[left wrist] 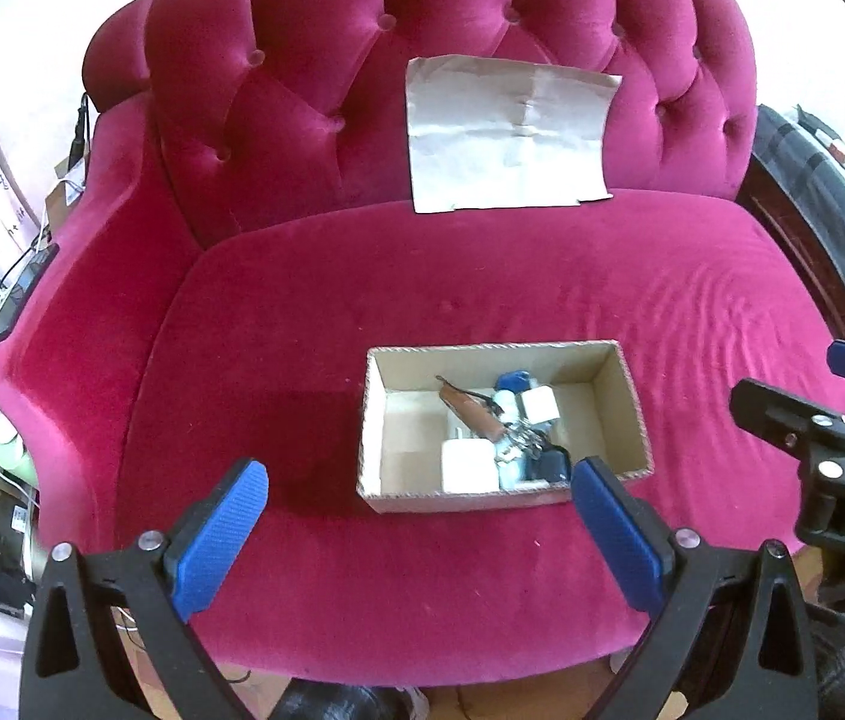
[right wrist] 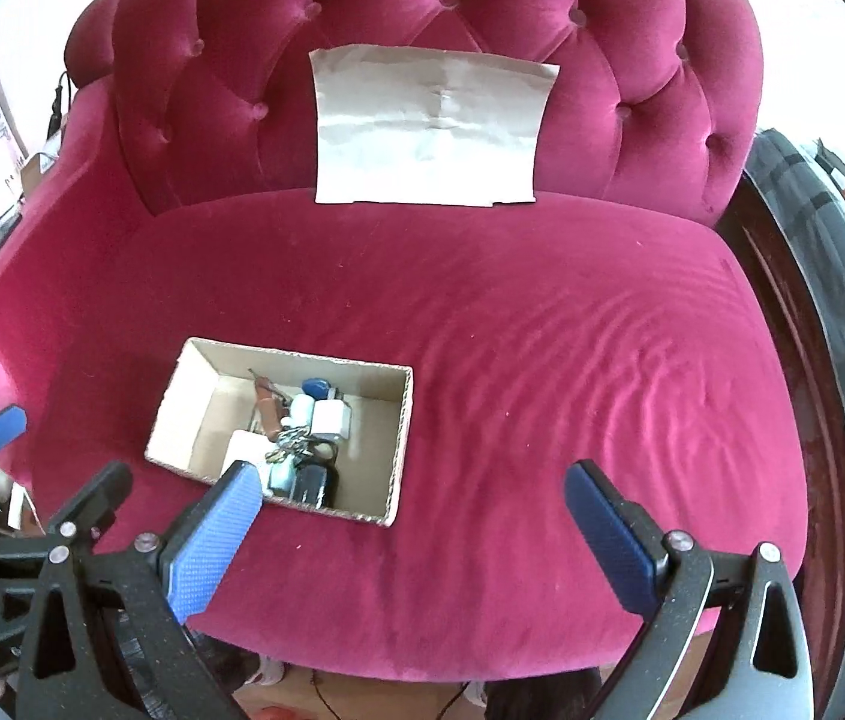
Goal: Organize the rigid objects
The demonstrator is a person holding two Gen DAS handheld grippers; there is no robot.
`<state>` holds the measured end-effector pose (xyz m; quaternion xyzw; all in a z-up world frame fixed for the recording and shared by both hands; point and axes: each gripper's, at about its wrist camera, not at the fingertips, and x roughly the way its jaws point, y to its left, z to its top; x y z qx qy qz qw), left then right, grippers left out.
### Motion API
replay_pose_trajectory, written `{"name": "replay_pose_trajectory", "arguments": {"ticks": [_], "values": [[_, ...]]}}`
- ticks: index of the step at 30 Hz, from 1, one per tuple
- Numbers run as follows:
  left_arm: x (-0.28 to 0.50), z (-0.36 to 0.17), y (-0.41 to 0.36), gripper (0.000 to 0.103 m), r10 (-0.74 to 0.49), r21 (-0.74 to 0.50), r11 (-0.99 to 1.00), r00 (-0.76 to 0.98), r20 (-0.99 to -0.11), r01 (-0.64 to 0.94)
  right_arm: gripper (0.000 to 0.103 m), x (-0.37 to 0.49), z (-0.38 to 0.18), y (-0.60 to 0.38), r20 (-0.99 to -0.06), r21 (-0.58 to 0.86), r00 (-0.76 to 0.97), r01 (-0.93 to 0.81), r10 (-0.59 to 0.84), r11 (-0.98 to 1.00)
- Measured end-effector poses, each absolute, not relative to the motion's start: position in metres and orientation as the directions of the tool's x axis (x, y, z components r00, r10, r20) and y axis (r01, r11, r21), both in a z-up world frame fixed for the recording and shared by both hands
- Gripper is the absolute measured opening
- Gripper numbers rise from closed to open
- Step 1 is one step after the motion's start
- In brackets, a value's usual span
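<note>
Showing right gripper point(left wrist: 842, 396) beside box point(left wrist: 374, 420)

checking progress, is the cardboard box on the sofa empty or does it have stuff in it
Not empty: the cardboard box holds a cluster of small items, among them a white block and a brown-handled tool.
</note>
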<state>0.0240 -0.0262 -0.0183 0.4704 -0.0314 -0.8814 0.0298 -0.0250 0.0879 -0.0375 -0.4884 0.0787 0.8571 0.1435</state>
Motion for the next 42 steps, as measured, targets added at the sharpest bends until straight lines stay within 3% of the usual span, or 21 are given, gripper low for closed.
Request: {"name": "replay_pose_trajectory", "arguments": {"ticks": [16,42], "values": [[0.068,0.0,-0.004,0.103,-0.062,0.064,-0.998,-0.573,-0.817,0.016,0.103,0.021,-0.013,0.069,-0.852,-0.037,-0.479,-0.349,0.212,-0.936],[0.07,0.01,0.007,0.103,-0.037,0.049,-0.999,-0.581,-0.813,-0.004,0.103,0.023,-0.005,0.07,-0.856,-0.037,-0.475,-0.336,0.203,-0.941]]}}
